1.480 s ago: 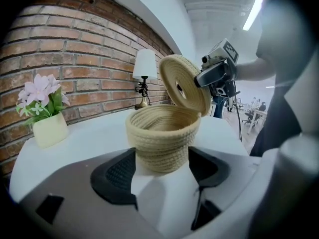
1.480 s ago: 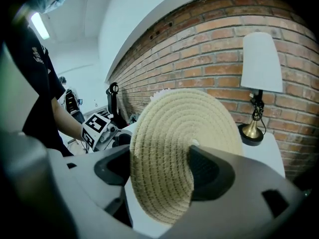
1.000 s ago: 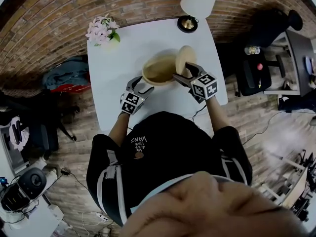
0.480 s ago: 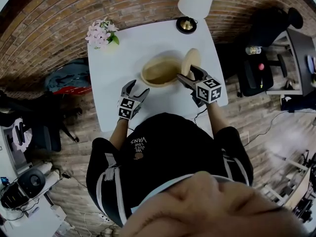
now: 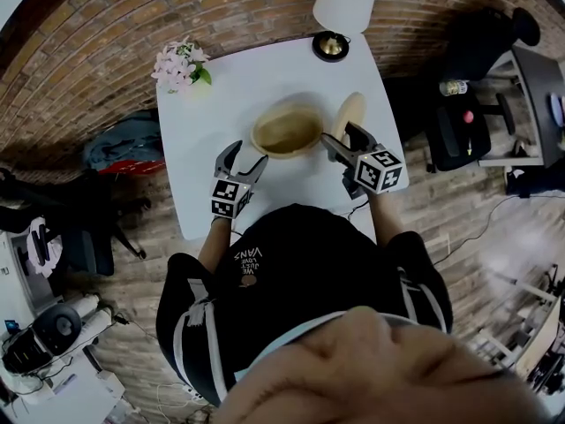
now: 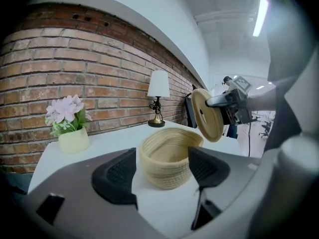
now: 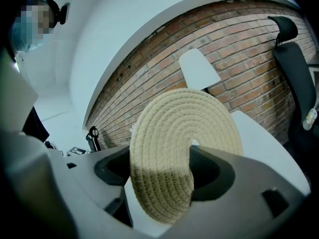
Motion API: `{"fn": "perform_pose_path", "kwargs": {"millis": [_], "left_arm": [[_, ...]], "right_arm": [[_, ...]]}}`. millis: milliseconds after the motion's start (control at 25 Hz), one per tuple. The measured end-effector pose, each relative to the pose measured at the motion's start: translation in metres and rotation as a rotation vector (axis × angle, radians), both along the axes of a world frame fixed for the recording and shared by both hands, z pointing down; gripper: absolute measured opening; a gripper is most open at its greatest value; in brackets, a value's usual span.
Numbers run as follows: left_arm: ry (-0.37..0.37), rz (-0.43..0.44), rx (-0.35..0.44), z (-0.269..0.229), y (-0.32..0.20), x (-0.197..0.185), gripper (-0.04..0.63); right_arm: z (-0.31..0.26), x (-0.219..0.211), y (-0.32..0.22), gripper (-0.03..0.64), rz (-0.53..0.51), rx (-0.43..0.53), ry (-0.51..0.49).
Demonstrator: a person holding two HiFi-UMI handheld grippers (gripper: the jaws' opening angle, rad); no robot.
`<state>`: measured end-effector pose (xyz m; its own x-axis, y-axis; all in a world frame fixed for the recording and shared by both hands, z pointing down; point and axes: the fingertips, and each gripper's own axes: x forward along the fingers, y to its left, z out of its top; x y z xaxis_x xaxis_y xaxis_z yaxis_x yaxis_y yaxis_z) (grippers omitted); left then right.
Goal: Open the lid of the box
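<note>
The right hand-held gripper [image 5: 340,136] is clamped on the round woven lid [image 5: 350,115], its 2 jaws pressing the disc's 2 faces near the lower edge. The lid stands on edge, nearly upright, raised off the box and just beside its right rim. The left hand-held gripper [image 5: 244,157] has its jaws apart and grips nothing; it sits near the front left of the box, with its tips short of the wall. The box, an open coiled-rope basket [image 6: 167,171], stands near the middle of the white tabletop [image 5: 265,78], and its inside looks empty. At the far left corner of the tabletop is a pale pot of pink flowers [image 5: 181,64]. At the far right edge stands a table lamp [image 5: 344,3] with a white shade and a dark round base. Behind the tabletop runs a brick wall [image 6: 75,49].
</note>
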<state>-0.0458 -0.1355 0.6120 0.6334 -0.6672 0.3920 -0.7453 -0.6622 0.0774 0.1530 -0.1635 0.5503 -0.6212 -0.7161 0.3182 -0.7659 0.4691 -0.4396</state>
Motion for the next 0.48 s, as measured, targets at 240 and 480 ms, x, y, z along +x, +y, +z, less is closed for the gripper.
{"fn": "perform_pose_path", "kwargs": {"millis": [240,480], "left_arm": [[0.041,-0.018,0.068,-0.028,-0.012,0.002,0.331],[0.06,0.0,0.128,-0.049,-0.014,0.011,0.331]], "right_arm": [[-0.016,0.007,0.005,0.341,0.059,0.034,-0.073],[-0.032,0.014,0.012,0.341,0.087,0.064,-0.107]]}}
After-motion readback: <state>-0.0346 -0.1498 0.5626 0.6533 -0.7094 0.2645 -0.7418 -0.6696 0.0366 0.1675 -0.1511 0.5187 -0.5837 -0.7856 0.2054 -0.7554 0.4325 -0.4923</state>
